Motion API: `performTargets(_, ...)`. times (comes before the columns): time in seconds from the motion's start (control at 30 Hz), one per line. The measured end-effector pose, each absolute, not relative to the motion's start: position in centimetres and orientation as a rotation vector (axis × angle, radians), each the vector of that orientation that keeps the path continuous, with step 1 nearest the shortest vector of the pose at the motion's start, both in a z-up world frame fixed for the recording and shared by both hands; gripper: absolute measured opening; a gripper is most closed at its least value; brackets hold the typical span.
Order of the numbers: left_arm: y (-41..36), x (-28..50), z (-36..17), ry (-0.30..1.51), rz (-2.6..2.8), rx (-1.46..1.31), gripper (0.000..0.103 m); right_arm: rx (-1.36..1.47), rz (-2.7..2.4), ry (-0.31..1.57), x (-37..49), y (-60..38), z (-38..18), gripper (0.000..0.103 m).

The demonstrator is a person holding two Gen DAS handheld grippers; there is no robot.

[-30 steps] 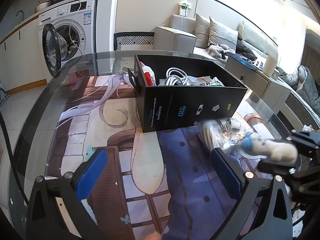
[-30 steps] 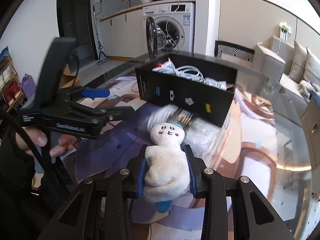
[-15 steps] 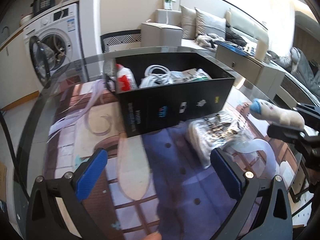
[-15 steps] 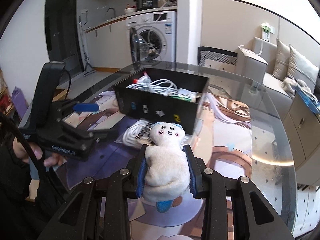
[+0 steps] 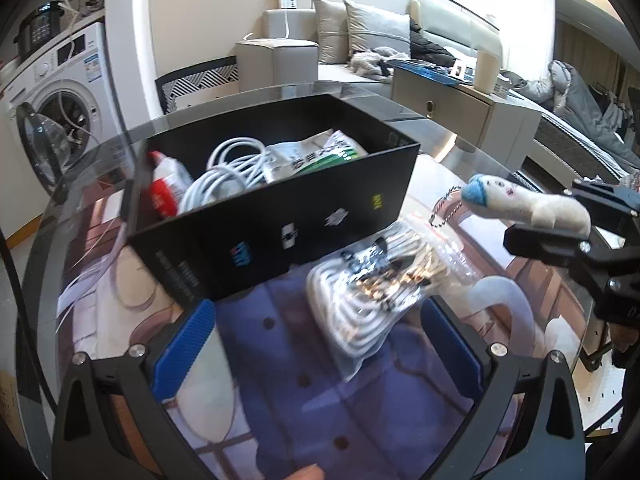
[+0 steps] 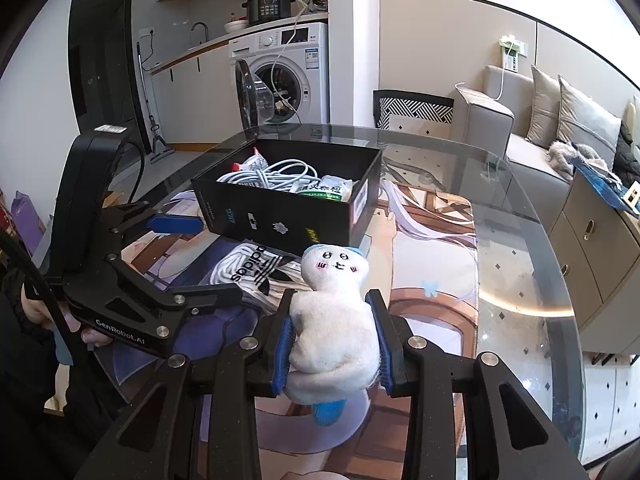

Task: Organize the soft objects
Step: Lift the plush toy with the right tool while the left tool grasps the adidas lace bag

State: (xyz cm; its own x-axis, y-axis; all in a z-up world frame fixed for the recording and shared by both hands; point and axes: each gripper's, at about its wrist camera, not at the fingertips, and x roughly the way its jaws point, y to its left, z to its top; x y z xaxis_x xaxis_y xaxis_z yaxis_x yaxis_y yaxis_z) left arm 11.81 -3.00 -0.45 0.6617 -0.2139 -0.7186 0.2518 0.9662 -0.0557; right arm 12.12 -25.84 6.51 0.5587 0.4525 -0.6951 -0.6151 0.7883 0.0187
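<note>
My right gripper (image 6: 332, 344) is shut on a small white plush doll (image 6: 334, 316) with a blue cap, held above the table; the doll (image 5: 528, 204) also shows at the right of the left wrist view. My left gripper (image 5: 316, 336) is open and empty, its blue pads either side of a clear bag of white socks (image 5: 376, 284) lying on the mat; the same bag (image 6: 256, 272) lies below the doll. Behind it stands a black box (image 5: 280, 216) holding a white cable (image 5: 228, 172), a green-and-white packet (image 5: 316, 156) and a red-and-white pouch (image 5: 166, 188).
A round glass table (image 6: 520, 280) carries a printed mat (image 5: 300, 380). A washing machine (image 6: 288, 76) with its door open stands beyond the table. A sofa (image 6: 560, 120) and a low cabinet (image 6: 592, 232) are at the right. A person's hand (image 6: 40, 312) holds the left gripper.
My left gripper has swung closer over the sock bag, which now lies between its fingers. The right gripper has lifted the doll slightly and drifted right. The box stays put.
</note>
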Motion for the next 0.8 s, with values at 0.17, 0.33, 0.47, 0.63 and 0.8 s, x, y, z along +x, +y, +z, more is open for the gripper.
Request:
performTargets(0.17,-4.2,12.7,-0.2,0.810,-0.325,0.079,0.102,-0.231,0.622,0.752,12.5,-26.3,6.3,0.034)
performTargets(0.33,-5.7,13.3,-0.3,0.813,-0.370,0.144,0.098,-0.223,0.606,0.757,12.9,-26.9,6.1,0.034)
performTargets(0.47,-6.4,14.2,-0.7,0.836,-0.403,0.154,0.098,-0.219,0.599,0.764,13.1,-27.1,5.9,0.034)
performTargets(0.63,-6.8,14.5,-1.0,0.876,-0.456,0.150,0.092,-0.215,0.595,0.772,13.2,-27.3,5.6,0.034)
performTargets(0.8,-7.3,14.2,-1.4,0.909,-0.477,0.167,0.083,-0.216,0.596,0.779,13.4,-27.1,5.4,0.034)
